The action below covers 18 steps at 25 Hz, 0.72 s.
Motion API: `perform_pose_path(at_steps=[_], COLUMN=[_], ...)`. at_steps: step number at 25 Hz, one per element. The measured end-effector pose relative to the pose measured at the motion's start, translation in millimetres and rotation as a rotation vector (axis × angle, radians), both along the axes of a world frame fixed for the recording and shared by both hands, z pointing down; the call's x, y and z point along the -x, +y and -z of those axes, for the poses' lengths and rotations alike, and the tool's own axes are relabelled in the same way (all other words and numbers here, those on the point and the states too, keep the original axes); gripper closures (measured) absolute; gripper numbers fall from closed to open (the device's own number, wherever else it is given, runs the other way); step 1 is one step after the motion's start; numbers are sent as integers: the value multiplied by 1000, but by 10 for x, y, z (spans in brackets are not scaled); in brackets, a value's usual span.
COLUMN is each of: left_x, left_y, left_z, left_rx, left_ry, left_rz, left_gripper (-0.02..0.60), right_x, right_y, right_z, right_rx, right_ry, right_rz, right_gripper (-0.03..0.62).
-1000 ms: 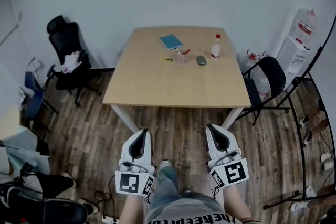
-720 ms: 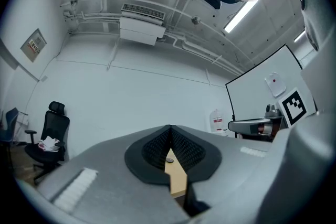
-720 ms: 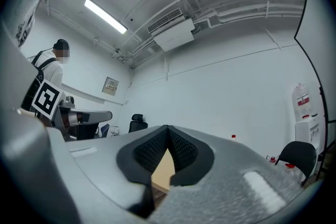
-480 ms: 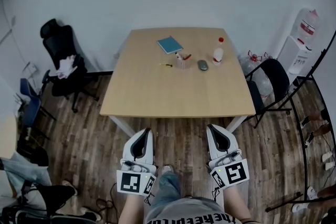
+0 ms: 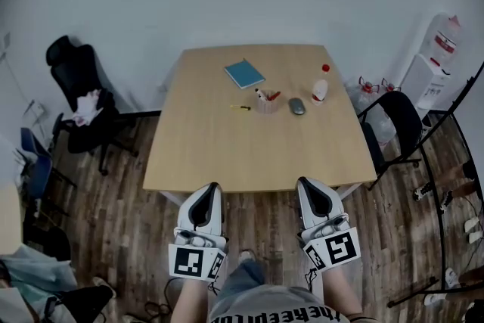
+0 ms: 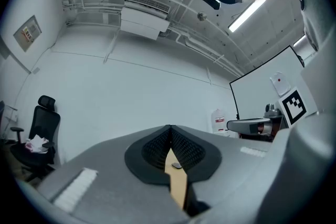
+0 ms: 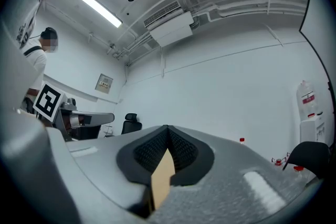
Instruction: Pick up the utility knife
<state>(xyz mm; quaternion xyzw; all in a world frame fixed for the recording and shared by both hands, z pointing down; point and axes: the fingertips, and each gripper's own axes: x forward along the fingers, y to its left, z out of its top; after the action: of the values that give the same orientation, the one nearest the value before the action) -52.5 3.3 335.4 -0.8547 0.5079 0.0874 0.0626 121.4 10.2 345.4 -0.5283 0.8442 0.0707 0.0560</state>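
Table filled the centre of the head view. Left gripper and right gripper sat at lower centre, just short of the table's near edge, each with jaws pressed together on nothing. Utility knife, taken to be the small yellow item, lay at upper centre, left of the pen cup, well apart from both grippers. Pickup not begun: approach, opening and grasp all remained.

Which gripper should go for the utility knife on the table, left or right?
Left, probably. The utility knife lies slightly nearer the left gripper, and the pen cup stands beside the knife on the side of the right gripper. Both grippers are shut.
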Motion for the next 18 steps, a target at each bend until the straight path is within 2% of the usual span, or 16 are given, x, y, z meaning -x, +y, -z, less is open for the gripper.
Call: perform_pose_path(at_steps=[11,18], left_x=[297,456], left_y=[-773,-1066], left_z=[63,-39], left_rx=[-12,8], left_ry=[-8,1], left_rz=[-49,-70], left_gripper=[561,561], right_x=[337,468], right_y=[-689,-894], right_z=[68,44], right_rx=[-9,2], right_ry=[-10,-1], right_rz=[-39,-66], right_gripper=[591,591])
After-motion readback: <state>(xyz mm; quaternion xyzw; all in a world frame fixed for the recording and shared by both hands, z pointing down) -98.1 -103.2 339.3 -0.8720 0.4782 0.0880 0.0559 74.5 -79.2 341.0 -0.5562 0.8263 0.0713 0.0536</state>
